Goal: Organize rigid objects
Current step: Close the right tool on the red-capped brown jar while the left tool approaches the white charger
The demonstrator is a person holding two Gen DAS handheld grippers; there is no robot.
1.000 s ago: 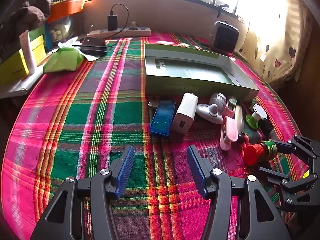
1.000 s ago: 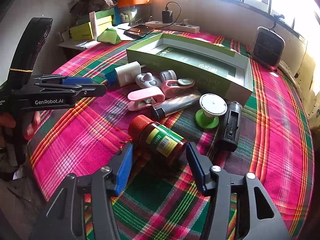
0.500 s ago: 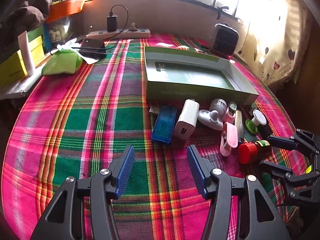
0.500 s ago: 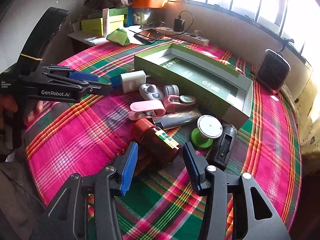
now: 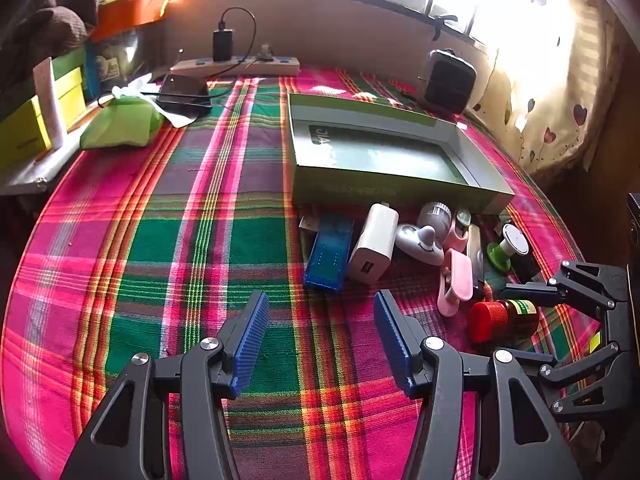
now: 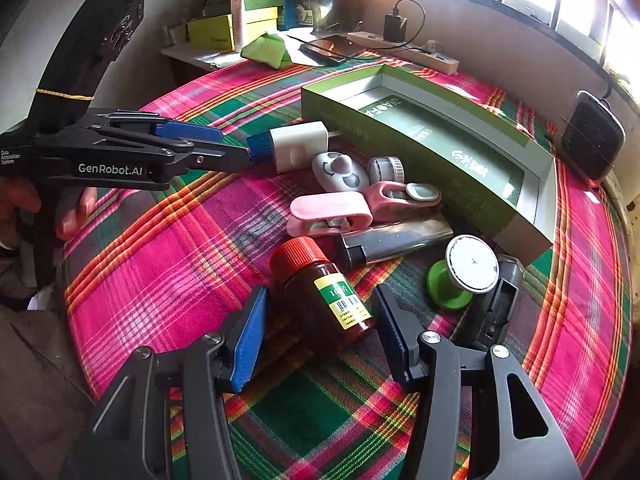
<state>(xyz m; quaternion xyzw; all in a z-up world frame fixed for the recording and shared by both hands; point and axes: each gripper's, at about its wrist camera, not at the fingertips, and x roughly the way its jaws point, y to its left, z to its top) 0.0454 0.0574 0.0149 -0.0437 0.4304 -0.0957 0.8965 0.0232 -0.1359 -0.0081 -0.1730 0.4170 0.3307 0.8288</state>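
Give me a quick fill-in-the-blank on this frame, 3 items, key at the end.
1. The brown bottle between the right gripper fingers has a ___ cap.
2. The green box on the plaid cloth holds ___.
3. The left gripper jaws are ___.

Missing words: red; nothing; open
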